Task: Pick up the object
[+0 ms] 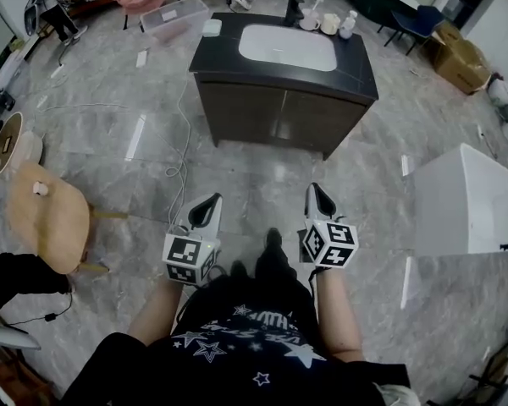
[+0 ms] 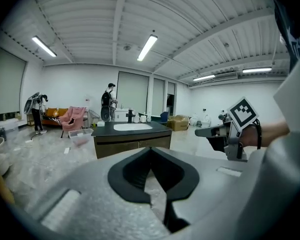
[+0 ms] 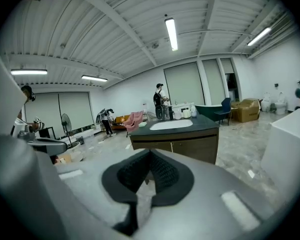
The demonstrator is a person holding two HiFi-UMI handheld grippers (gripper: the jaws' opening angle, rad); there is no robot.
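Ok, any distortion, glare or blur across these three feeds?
Head view: heavy fisheye bending, light streaks glaring on the glossy floor, sink cabinet sharp. Left gripper view: dark vignetted corners, left gripper soft up close. Right gripper view: same vignette, right gripper blurred, ceiling light bright.

On my head feed the wearer's black T-shirt [image 1: 237,345] showed white stars and a line of white lettering across the chest. It was short-sleeved and worn over dark legwear [image 1: 275,271]. The left gripper [image 1: 213,201] and the right gripper [image 1: 316,191] were pale grey shells that tapered to a point, their jaws lined with black pads. Each carried a white cube with black square markers: the left cube [image 1: 189,258] and the right cube [image 1: 330,244]. In the left gripper view I made out a dark strap [image 2: 258,134] circling the right wrist.
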